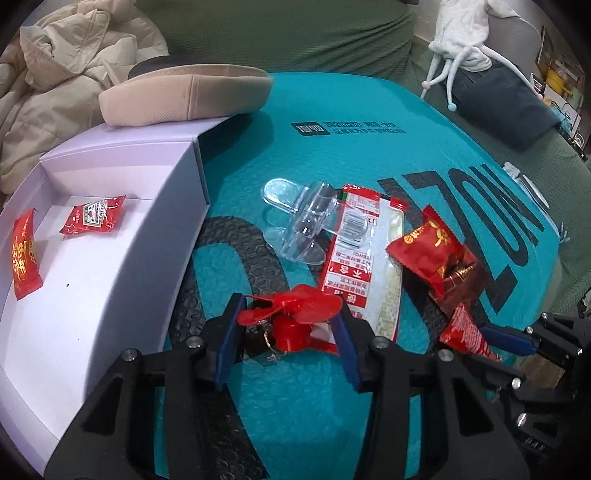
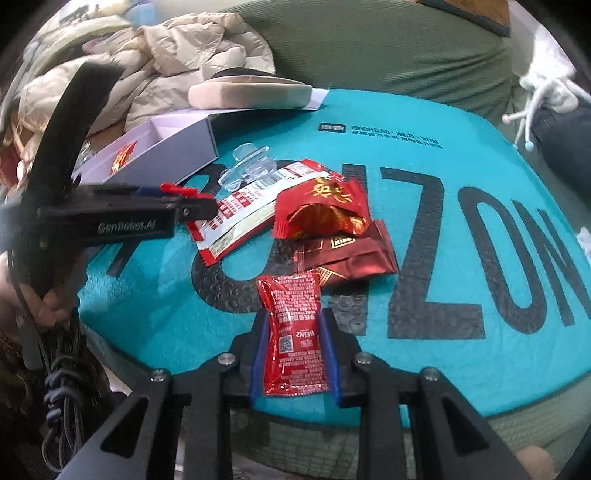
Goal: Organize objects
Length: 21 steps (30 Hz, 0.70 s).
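My left gripper (image 1: pixel 290 314) straddles a small red toy fan (image 1: pixel 295 317) lying on the teal mat (image 1: pixel 332 155); the pads touch its blades. My right gripper (image 2: pixel 293 332) is shut on a red Heinz ketchup packet (image 2: pixel 293 339); it also shows in the left wrist view (image 1: pixel 469 332). On the mat lie a clear plastic clip (image 1: pixel 299 221), a long red-and-white sachet (image 1: pixel 364 254), a red candy wrapper (image 2: pixel 325 210) and a dark red wrapper (image 2: pixel 351 254). The white box (image 1: pixel 110 258) at the left holds two red packets (image 1: pixel 94 218) (image 1: pixel 26 254).
A beige cushion (image 1: pixel 184 92) rests on the box's far flap. A cream jacket (image 1: pixel 55 81) lies behind the box. A green sofa (image 1: pixel 280 33) and a white soft toy (image 1: pixel 461 37) are at the back.
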Tool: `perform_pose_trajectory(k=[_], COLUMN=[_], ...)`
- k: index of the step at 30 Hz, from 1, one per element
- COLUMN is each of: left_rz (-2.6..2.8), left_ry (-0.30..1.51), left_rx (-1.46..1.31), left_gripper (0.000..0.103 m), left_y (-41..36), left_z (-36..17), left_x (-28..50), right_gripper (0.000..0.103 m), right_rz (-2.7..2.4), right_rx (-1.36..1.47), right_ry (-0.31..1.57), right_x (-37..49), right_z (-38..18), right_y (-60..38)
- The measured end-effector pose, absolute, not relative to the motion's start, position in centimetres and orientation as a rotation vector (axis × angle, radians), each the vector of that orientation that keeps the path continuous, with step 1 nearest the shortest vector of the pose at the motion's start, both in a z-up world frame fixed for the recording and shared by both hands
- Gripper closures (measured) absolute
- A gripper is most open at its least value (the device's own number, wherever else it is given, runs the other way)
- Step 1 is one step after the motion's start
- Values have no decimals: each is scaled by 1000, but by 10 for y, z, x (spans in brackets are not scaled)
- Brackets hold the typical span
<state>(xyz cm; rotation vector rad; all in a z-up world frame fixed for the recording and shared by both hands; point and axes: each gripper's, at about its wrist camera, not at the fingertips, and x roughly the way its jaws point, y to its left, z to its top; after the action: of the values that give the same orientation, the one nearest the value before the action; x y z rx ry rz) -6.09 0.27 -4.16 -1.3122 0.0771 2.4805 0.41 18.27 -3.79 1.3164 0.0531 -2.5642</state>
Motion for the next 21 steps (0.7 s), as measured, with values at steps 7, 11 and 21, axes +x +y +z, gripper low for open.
perform_pose_trajectory(k=[7,11,21], left_rz=[2476,2472,2402], left_ry=[56,54,20], left_rx=[-1316,-1306,-1346], left_gripper=[73,76,86], left_y=[-2,-5,-12], left_z=[-30,-26,-25], left_x=[-50,-40,-24], right_gripper=[81,81,81], right_rz=[-2550,-2534,-2503], right_rx=[1325,1308,1287], right_ry=[-47,-50,-66], right_x=[3,6,12], right_z=[-32,-27,-16], right_y=[189,182,172])
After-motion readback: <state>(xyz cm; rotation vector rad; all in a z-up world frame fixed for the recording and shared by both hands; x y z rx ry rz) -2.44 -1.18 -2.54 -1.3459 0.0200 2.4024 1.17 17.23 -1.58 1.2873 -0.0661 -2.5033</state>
